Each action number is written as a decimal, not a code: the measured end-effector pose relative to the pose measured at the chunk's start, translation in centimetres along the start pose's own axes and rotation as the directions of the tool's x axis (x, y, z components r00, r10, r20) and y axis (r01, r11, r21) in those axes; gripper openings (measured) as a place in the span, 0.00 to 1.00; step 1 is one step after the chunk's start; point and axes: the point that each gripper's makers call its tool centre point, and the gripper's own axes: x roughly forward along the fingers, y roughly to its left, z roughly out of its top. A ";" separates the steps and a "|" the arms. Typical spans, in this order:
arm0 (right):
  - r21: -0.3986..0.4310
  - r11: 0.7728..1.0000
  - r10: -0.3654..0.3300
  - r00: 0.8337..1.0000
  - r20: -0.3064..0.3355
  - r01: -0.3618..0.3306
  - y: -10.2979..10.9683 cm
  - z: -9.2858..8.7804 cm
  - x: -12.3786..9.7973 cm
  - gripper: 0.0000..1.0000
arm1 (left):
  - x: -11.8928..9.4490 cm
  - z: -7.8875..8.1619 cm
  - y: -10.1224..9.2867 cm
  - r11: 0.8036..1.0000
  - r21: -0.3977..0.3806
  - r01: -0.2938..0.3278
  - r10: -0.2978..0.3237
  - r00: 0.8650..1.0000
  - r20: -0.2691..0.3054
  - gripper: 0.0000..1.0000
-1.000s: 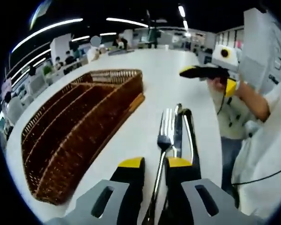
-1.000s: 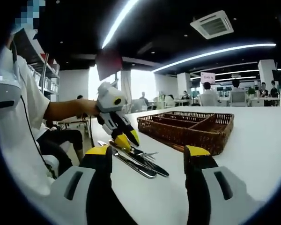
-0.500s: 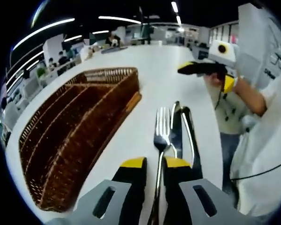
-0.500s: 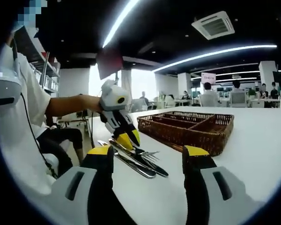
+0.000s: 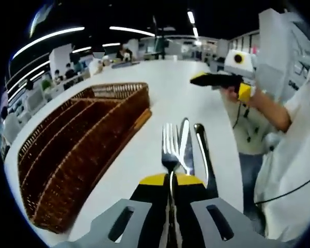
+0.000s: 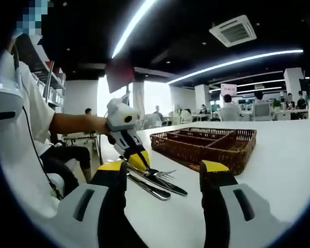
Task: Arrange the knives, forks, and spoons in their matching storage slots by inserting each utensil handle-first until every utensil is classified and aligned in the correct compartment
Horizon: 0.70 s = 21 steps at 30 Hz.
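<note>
White table [image 5: 196,82] is seen w/ a brown wicker tray [image 5: 77,139] lying on it, compartments bare. Beside the tray, a fork [image 5: 170,147], knife [image 5: 185,144] & spoon [image 5: 201,150] are laid side by side. Left gripper [image 5: 171,181]: jaws are pressed together on the fork handle. Right gripper [image 6: 163,170]: jaws are held wide apart above the table, nothing gripped or touched.

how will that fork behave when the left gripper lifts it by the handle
The fork looks like polished metal, so it is probably stiff but slippery. The left gripper is shut on its thin handle with the tines far out front, so it may pivot or droop. It lies flat, so rolling seems unlikely.
</note>
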 end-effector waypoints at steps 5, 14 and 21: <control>0.001 1.000 0.001 1.000 -0.008 -0.001 0.1 -0.3 0.2 0.59 | -0.1 0.1 0.1 1.000 -0.016 -0.021 0.021 1.000 0.007 0.03; 0.002 1.000 -0.010 1.000 -0.013 0.010 0.0 -0.4 0.0 0.58 | -0.3 0.8 0.5 0.999 -0.034 -0.019 0.018 1.000 -0.018 0.03; 0.006 1.000 -0.011 1.000 -0.019 0.011 0.0 -0.7 0.1 0.58 | -1.0 1.6 1.6 0.999 -0.006 -0.047 0.047 0.999 -0.010 0.03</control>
